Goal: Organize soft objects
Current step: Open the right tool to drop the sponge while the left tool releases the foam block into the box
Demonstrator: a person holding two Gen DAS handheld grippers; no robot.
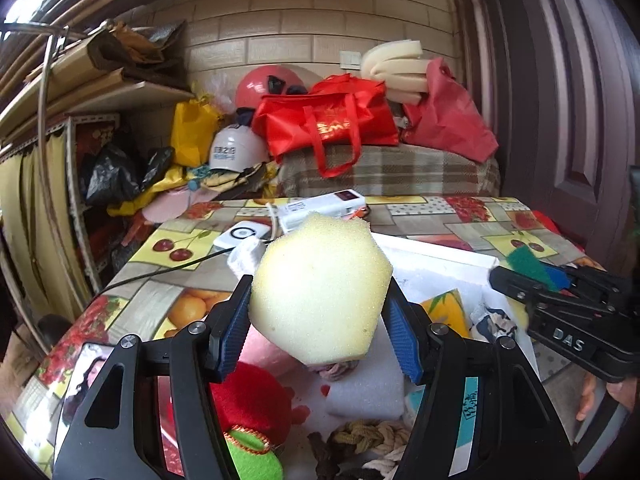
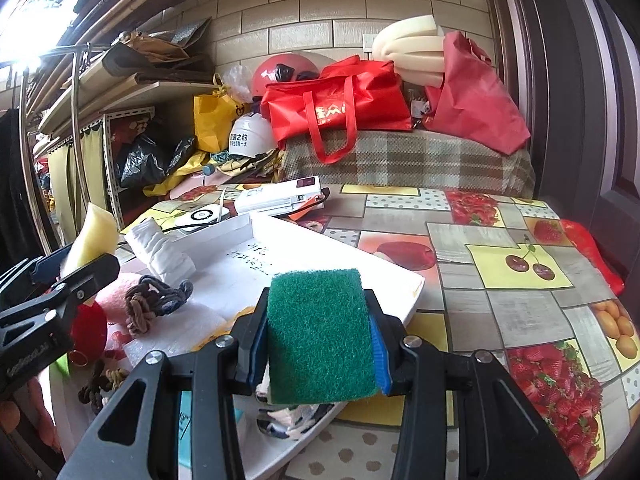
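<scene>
My left gripper [image 1: 320,316] is shut on a pale yellow foam sponge [image 1: 320,292] and holds it above the white tray [image 1: 440,256]. My right gripper [image 2: 318,344] is shut on a green scouring pad [image 2: 320,332], above the tray's near right edge [image 2: 360,264]. The right gripper also shows at the right of the left wrist view [image 1: 532,276], with the green pad [image 1: 526,264] in it. The left gripper shows at the left of the right wrist view [image 2: 76,264], holding the yellow sponge [image 2: 94,236]. In the tray lie a red plush toy [image 1: 248,400], knotted ropes [image 2: 152,304], a white foam block [image 1: 368,392] and a folded white cloth [image 2: 160,252].
The table has a fruit-print cover [image 2: 520,264]. White devices [image 2: 280,196] and a cable lie behind the tray. Beyond the table stand a plaid-covered bench [image 2: 400,160] with red bags [image 2: 340,108], helmets and foam. Shelves with clutter are at the left [image 2: 120,92], a dark door at the right.
</scene>
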